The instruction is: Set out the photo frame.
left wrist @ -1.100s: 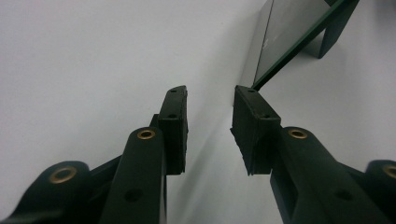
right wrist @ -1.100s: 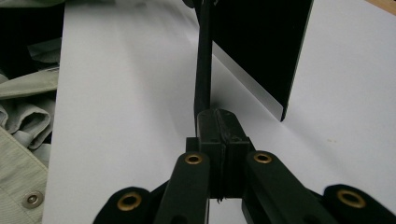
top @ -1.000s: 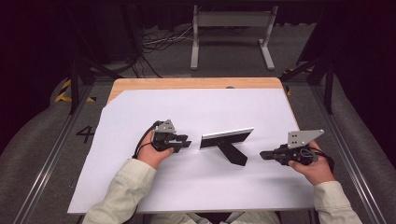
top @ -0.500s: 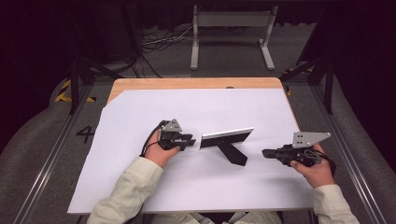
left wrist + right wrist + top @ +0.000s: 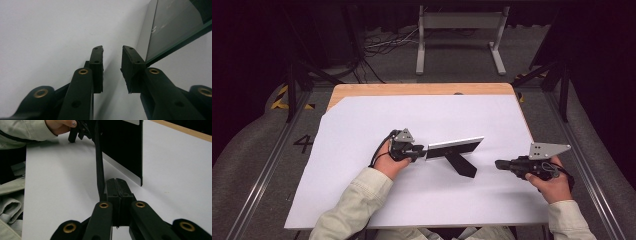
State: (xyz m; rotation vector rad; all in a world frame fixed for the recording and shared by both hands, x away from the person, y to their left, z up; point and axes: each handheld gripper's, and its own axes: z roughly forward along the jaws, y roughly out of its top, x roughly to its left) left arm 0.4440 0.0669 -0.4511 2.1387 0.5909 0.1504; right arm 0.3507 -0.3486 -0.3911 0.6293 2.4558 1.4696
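Left tool [image 5: 421, 150] slid right since the earlier frame, jaws narrowing but open, pads not yet on the standing photo frame [image 5: 455, 148] at mid-worktop [image 5: 362, 125]. Right tool [image 5: 502, 164] sits shut. A nudge from a pad could tip it off its prop leg [image 5: 462, 165].

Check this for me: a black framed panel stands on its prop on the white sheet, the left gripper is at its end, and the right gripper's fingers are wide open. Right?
Not quite. The right gripper's fingers are closed together with nothing between them, as the right gripper view shows. The rest holds: the framed panel stands on its prop on the white sheet, with the left gripper at its end.
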